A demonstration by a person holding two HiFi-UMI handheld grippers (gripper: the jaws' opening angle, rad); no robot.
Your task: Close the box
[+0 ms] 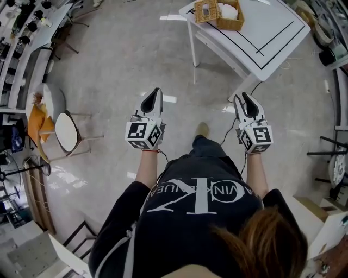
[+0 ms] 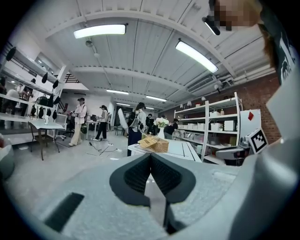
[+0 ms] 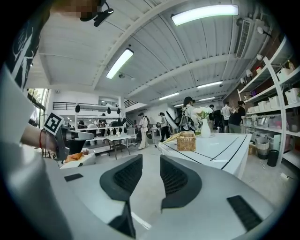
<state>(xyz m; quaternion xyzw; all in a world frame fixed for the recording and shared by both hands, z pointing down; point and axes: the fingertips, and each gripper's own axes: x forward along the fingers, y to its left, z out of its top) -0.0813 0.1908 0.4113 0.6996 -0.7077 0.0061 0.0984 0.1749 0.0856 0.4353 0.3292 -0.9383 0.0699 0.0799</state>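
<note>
The box is a wicker basket [image 1: 219, 12] with an open lid, standing on the far corner of a white table [image 1: 272, 32]. It also shows in the left gripper view as the wicker box [image 2: 154, 143] and in the right gripper view as the box [image 3: 186, 140]. My left gripper [image 1: 154, 93] is held in the air over the floor, well short of the table, its jaws together and empty [image 2: 151, 155]. My right gripper [image 1: 243, 99] hovers near the table's near corner, with a clear gap between its jaws and nothing in it [image 3: 151, 161].
A round white chair [image 1: 66, 131] stands at the left. Shelving [image 2: 220, 126] lines the right wall. Several people [image 2: 77, 121] stand far off by desks. A vase of flowers [image 3: 205, 124] sits on the table behind the box. A cable [image 1: 231, 127] trails on the floor.
</note>
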